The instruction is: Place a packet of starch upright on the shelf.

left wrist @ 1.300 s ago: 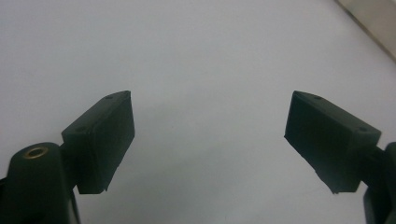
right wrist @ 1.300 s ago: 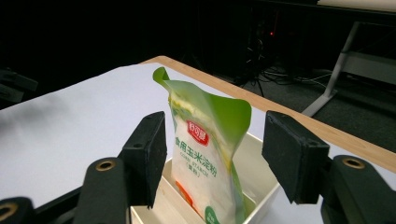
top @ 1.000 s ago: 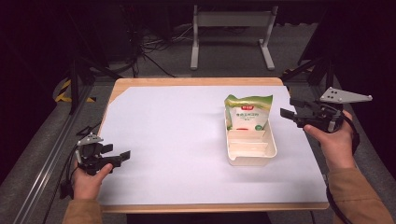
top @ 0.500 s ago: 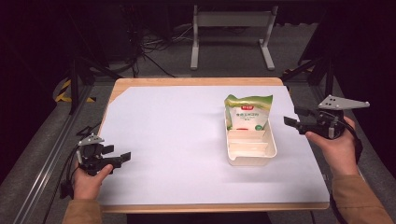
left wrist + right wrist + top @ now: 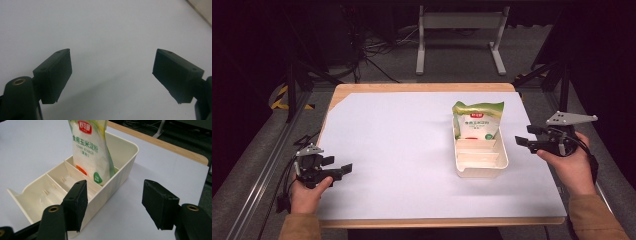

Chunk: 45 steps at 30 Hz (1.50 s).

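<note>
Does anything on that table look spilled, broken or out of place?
Nothing stands out. The corn starch bag stands in the far compartment of the cream divided bin, leaning slightly, with no powder spilled on the white table.

Pouch (image 5: 91,150) standing in the end compartment of the cream tray (image 5: 125,173), just beyond the right gripper's (image 5: 115,205) fingertips: front reads 食用玉米淀粉, with "CORN STARCH" in small capitals beneath. Red brand badge at the pouch top and the green round mark near its base: characters too small to read.
</note>
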Each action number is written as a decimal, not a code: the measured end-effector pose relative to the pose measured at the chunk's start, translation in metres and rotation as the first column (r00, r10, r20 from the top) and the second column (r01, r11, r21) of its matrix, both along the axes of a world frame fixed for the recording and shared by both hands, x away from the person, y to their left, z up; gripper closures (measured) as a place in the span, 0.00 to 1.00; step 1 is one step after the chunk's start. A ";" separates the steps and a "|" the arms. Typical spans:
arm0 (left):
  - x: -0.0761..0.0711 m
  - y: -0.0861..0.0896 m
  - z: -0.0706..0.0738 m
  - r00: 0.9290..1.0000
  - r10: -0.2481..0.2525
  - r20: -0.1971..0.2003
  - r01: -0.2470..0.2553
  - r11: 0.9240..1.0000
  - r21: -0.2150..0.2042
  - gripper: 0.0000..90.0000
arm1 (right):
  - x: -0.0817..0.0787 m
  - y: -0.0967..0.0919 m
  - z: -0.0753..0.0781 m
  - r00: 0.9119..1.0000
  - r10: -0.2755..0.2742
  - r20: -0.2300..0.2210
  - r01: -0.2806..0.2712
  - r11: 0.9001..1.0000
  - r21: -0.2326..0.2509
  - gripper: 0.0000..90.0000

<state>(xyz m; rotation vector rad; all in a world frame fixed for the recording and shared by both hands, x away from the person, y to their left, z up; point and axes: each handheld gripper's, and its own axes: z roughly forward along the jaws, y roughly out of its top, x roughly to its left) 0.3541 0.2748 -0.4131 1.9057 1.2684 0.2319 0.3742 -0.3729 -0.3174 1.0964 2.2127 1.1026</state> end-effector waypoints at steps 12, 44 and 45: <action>0.002 0.002 -0.008 1.000 -0.004 -0.014 0.004 1.000 0.006 0.18 | -0.003 -0.007 -0.034 0.999 -0.017 -0.048 0.018 1.000 0.017 0.39; 0.001 -0.003 -0.019 1.000 -0.017 -0.008 0.017 0.999 0.029 0.18 | -0.008 0.000 -0.116 0.997 -0.045 -0.066 0.046 0.999 0.008 0.39; 0.001 -0.003 -0.019 1.000 -0.018 -0.008 0.018 0.999 0.033 0.18 | -0.008 0.000 -0.117 0.997 -0.044 -0.068 0.044 0.999 0.006 0.39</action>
